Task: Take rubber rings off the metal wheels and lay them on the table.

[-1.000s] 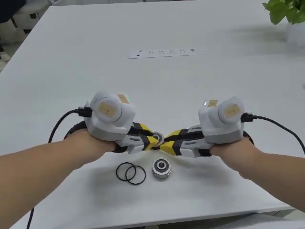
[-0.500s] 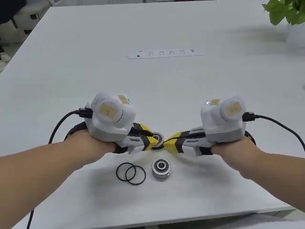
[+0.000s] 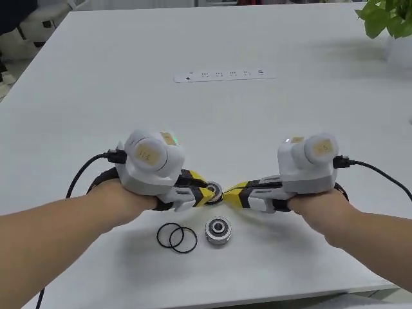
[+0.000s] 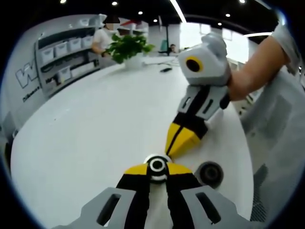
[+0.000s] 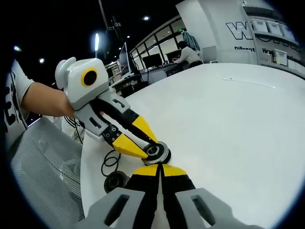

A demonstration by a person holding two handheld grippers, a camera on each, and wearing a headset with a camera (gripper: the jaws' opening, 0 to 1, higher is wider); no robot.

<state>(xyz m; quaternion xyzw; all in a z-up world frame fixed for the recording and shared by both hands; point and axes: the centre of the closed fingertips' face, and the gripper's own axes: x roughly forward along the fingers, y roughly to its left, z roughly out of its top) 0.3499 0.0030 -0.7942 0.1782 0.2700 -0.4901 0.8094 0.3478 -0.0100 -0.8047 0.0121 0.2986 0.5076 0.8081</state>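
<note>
Right gripper (image 5: 159,168) edged rightward, jaws clenched, tips beside wheel (image 5: 157,151); left gripper (image 4: 157,169) jaws clamp wheel.

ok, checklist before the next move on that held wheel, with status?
1. Left gripper clamped on the wheel: ok, a jaw on each side of it.
2. Right gripper at the wheel's rim: ok, jaws shut, tips right by the edge.
3. Whether those shut jaws have caught any rubber: cannot tell, too small to see.
4. Two rings laid flat on the table: ok, overlapping each other.
5. Second wheel out of the way: ok, it sits beside the two rings, nearer the person than the grippers.
6. Bare table for the next one: ok, beyond the grippers.
</note>
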